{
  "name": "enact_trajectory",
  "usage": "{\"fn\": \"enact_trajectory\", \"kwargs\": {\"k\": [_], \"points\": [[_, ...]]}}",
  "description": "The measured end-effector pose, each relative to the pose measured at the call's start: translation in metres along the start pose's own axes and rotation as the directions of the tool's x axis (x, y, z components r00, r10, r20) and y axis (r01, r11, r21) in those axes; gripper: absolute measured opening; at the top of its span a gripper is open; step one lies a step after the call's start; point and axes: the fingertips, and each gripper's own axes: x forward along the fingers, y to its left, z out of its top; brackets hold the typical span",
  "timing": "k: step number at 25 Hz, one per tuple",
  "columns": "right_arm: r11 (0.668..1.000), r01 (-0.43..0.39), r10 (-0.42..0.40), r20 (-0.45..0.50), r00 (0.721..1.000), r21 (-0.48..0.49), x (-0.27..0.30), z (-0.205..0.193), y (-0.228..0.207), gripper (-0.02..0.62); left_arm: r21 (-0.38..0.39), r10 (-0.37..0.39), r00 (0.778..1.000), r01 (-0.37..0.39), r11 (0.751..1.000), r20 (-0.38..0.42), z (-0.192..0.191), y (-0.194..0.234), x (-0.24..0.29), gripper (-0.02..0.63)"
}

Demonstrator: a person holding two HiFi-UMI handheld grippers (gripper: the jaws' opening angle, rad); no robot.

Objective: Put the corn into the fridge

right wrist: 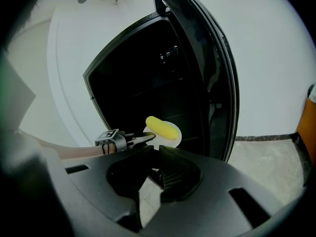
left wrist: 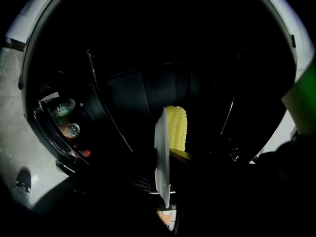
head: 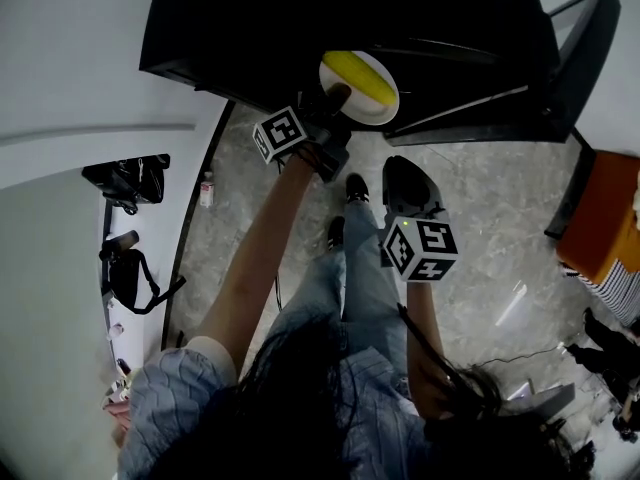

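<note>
A yellow corn cob (head: 360, 76) lies on a small white plate (head: 387, 110) held at the mouth of the open black fridge (head: 300, 18). My left gripper (head: 335, 98) is shut on the plate's near rim. In the left gripper view the plate (left wrist: 162, 157) shows edge-on with the corn (left wrist: 177, 127) to its right, in front of the dark fridge interior. The right gripper view shows the corn (right wrist: 159, 127) and plate (right wrist: 176, 138) before the fridge shelves. My right gripper (head: 405, 173) hangs lower, above the floor, shut with nothing in it (right wrist: 155, 148).
The fridge door (head: 580, 38) stands open at the right, also seen in the right gripper view (right wrist: 217, 83). Bottles (left wrist: 64, 107) sit in a rack at the left. An orange object (head: 605, 218) is on the right, a black bag (head: 130, 178) on the left. My shoes (head: 356, 186) stand below the plate.
</note>
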Motion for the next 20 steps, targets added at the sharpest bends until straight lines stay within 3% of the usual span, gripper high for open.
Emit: {"fn": "enact_trajectory", "kwargs": {"k": [15,20], "points": [[0.999,0.017,-0.017,-0.012,1.0,0.028,0.0,-0.006,-0.011,0.043,-0.03,0.111,0.991,-0.109,0.994,0.074,0.007,0.028,0.003,0.038],[0.999,0.013,-0.012,-0.012,1.0,0.033,0.0,-0.006,-0.006,0.043,-0.162,0.155,0.977,-0.131,0.978,0.145,0.01,0.029,0.004,0.04]]}}
